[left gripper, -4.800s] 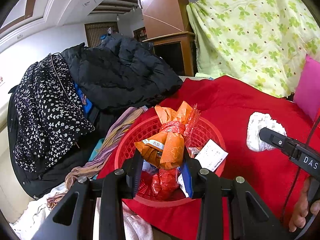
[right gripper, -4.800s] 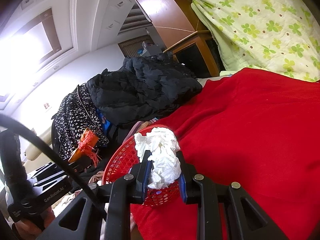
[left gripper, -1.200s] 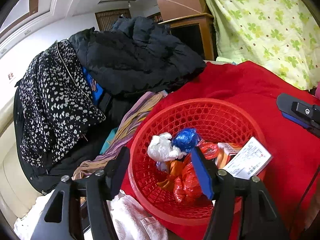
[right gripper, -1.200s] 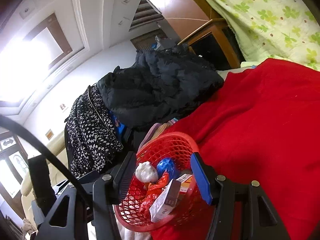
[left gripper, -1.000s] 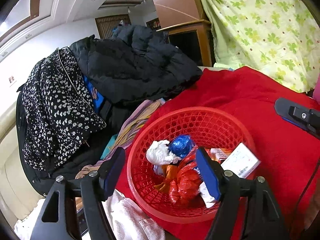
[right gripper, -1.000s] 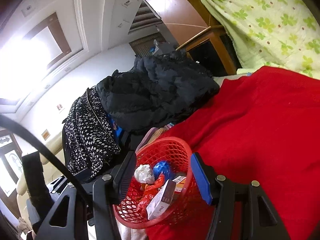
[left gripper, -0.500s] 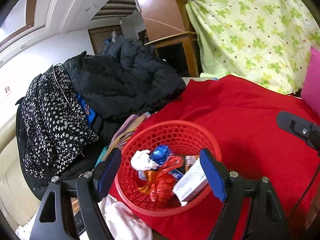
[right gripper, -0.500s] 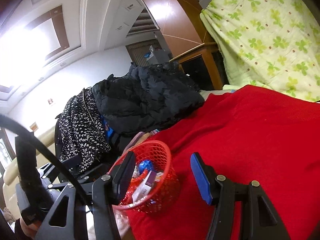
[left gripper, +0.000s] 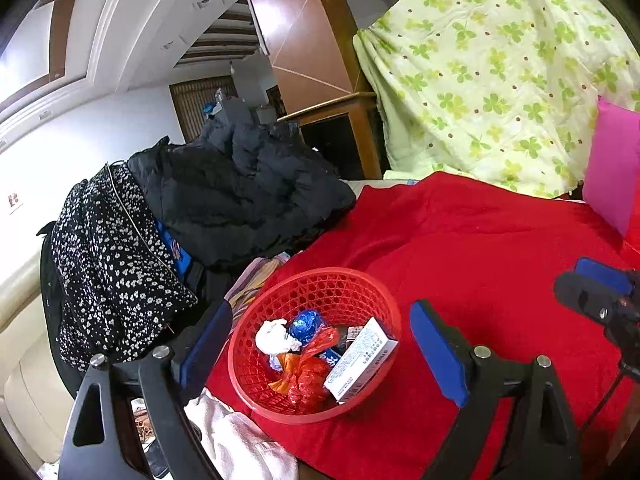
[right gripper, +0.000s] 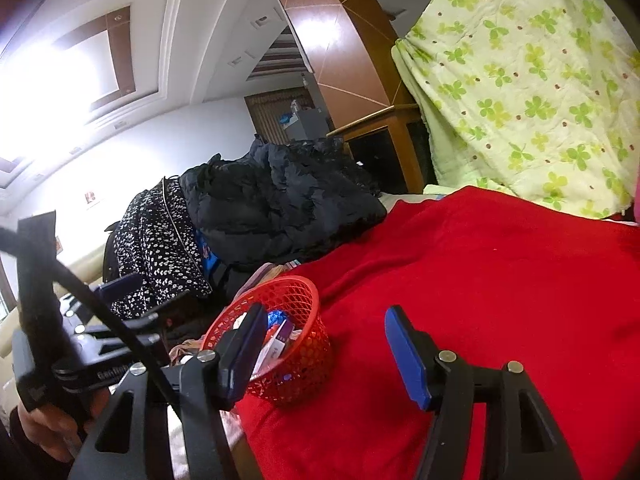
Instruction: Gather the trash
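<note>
1 basket (left gripper: 280,408), 2 claws opening.

Red mesh basket (left gripper: 320,284) upright on red blanket (left gripper: 480,240), holding wrappers, white box (left gripper: 360,360).

A bed covered by a red blanket (left gripper: 480,248) carried a red mesh basket (left gripper: 344,280) near its edge. Dark coats (left gripper: 248,192) were heaped at one side, and a pink pillow (left gripper: 612,168) rested at the other.
</note>
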Demonstrator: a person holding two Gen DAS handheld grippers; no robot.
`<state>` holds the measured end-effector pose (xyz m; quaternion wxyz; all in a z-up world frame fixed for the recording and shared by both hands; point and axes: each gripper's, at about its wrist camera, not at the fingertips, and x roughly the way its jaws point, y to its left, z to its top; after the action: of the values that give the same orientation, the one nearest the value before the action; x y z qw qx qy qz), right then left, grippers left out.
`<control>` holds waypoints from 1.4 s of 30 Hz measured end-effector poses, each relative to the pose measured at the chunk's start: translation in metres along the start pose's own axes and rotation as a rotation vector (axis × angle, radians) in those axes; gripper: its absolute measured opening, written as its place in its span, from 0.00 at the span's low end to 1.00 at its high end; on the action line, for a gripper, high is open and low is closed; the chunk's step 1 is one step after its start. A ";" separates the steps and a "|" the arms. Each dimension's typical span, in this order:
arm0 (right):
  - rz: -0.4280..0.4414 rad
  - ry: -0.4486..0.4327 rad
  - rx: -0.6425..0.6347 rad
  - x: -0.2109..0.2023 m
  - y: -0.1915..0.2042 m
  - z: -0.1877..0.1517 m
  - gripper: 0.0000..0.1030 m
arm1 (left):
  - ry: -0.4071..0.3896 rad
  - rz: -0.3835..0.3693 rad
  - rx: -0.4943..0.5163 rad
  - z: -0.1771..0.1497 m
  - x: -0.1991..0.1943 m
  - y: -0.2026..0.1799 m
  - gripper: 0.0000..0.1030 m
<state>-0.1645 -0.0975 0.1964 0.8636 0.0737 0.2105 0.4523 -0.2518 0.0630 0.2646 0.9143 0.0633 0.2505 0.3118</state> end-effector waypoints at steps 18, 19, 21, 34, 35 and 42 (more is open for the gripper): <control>-0.067 -0.021 -0.013 -0.048 0.016 -0.040 0.64 | -0.009 -0.040 -0.033 -0.003 -0.025 0.010 0.88; -0.065 -0.021 -0.009 -0.048 0.019 -0.039 0.64 | -0.012 -0.038 -0.035 -0.004 -0.026 0.014 0.88; -0.060 -0.022 -0.011 -0.050 0.024 -0.038 0.64 | -0.018 -0.031 -0.045 -0.004 -0.029 0.021 0.88; -0.057 -0.027 -0.130 -0.057 0.112 -0.020 0.67 | -0.082 0.037 -0.118 -0.015 -0.063 0.087 0.98; -0.065 -0.026 -0.143 -0.058 0.120 -0.019 0.67 | -0.089 0.043 -0.119 -0.016 -0.066 0.090 0.98; -0.102 -0.028 -0.234 -0.066 0.169 -0.016 0.67 | -0.114 0.044 -0.142 -0.022 -0.085 0.118 0.98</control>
<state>-0.3312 -0.0536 0.2553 0.8910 -0.0323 0.1477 0.4280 -0.3846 0.1053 0.3131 0.9221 0.0214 0.1739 0.3449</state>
